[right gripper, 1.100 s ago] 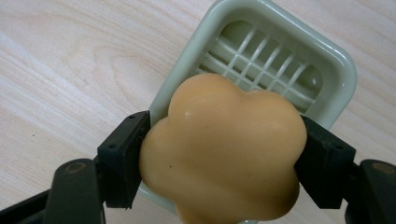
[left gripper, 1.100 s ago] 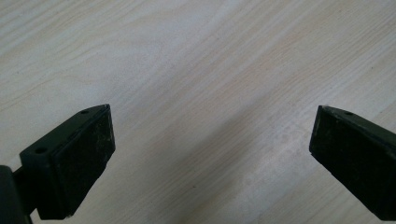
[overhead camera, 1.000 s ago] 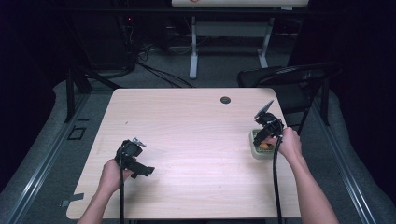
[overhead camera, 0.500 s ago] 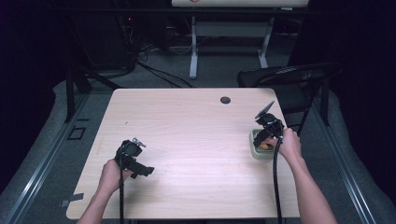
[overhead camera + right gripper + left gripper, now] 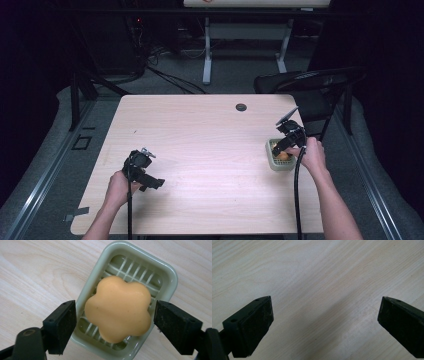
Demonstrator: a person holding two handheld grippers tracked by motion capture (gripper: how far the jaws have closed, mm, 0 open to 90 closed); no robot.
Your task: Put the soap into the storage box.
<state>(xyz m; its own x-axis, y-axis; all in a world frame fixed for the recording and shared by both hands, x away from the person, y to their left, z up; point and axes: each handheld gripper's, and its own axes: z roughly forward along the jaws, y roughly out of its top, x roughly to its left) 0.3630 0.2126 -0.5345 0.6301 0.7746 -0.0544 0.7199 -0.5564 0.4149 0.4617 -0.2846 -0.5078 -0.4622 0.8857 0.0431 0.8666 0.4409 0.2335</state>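
A pale green soap dish [image 5: 165, 273] with a slatted bottom sits near the right edge of the wooden table [image 5: 200, 130]. An orange flower-shaped soap [image 5: 118, 308] lies in it. My right gripper [image 5: 113, 317] hangs open over the dish with one jaw on each side of the soap; the left jaw stands clear of it and the right jaw is close beside it. From above, the right gripper [image 5: 282, 145] covers part of the dish [image 5: 272, 162] and the soap [image 5: 283, 156]. My left gripper [image 5: 152, 182] is at the front left, open [image 5: 325, 312] over bare wood.
A small black round grommet [image 5: 241, 107] is set in the table near its far edge. A black folding chair [image 5: 310, 85] stands past the far right corner. A white desk frame [image 5: 207, 50] and floor cables lie beyond the table.
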